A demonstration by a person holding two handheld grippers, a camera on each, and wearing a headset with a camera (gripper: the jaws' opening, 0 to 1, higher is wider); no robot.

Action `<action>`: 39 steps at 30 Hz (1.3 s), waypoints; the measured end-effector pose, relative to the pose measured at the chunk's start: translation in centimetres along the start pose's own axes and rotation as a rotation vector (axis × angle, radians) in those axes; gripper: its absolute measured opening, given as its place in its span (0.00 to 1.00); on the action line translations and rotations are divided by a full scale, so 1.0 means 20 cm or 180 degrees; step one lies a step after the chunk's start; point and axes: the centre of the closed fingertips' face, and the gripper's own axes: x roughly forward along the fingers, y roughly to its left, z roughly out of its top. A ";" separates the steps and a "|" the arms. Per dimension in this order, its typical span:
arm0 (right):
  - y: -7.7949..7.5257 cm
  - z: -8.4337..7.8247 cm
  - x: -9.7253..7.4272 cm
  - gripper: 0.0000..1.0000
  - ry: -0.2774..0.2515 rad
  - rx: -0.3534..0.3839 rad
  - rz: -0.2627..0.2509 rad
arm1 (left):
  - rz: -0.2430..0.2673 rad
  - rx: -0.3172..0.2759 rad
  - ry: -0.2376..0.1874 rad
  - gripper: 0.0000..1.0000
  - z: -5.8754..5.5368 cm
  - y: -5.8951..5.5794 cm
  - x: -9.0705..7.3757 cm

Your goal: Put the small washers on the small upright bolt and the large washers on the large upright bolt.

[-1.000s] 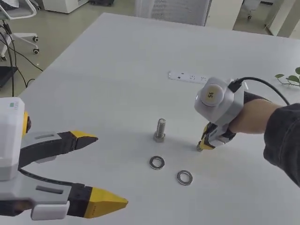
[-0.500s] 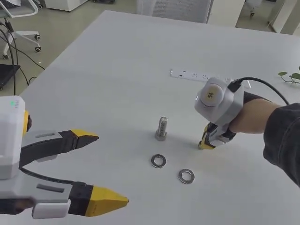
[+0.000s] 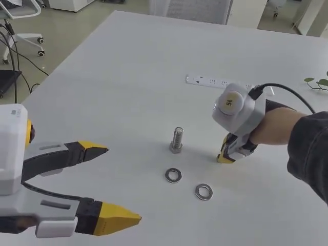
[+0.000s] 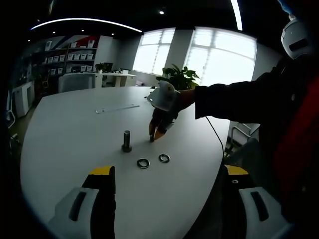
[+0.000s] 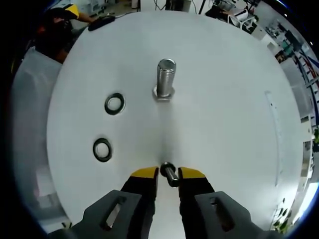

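The large bolt [image 3: 176,139] [image 5: 164,79] [image 4: 126,142] stands upright, head down, on the white table [image 3: 128,77]. Two washers lie flat just in front of it, one [image 3: 173,175] [image 5: 114,103] close to the bolt and the other [image 3: 204,192] [image 5: 102,149] further right. My right gripper [image 3: 224,158] [image 5: 169,173] points down at the tabletop to the right of the large bolt, its yellow tips closed on a small bolt [image 5: 169,175]. At the lower left my left gripper [image 3: 113,184] [image 4: 168,174] hangs open and holds nothing, well short of the washers.
A white power strip [image 3: 212,82] lies behind the bolts. A small plant [image 3: 320,84] sits at the right edge. The table's left edge drops to the floor, where cables and an office chair [image 3: 20,20] stand.
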 end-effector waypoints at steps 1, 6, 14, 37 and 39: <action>0.00 0.00 0.00 0.18 -0.0001 0.0005 0.0004 | -0.0002 -0.0001 0.0001 0.88 0.00 0.00 0.00; -0.01 -0.01 -0.01 0.23 -0.0017 0.0024 0.0006 | -0.0010 0.0004 0.0001 0.88 0.00 0.00 0.00; -0.01 -0.01 -0.03 0.34 -0.0072 0.0094 0.0019 | -0.0021 0.0006 -0.0004 0.88 0.01 -0.01 0.01; -0.01 -0.02 -0.13 0.50 -0.0187 0.0150 -0.0074 | -0.0058 0.0033 -0.0019 0.88 0.02 -0.02 0.02; -0.01 -0.03 -0.15 0.50 -0.0189 0.0146 -0.0096 | -0.0067 0.0038 -0.0020 0.88 0.02 -0.02 0.03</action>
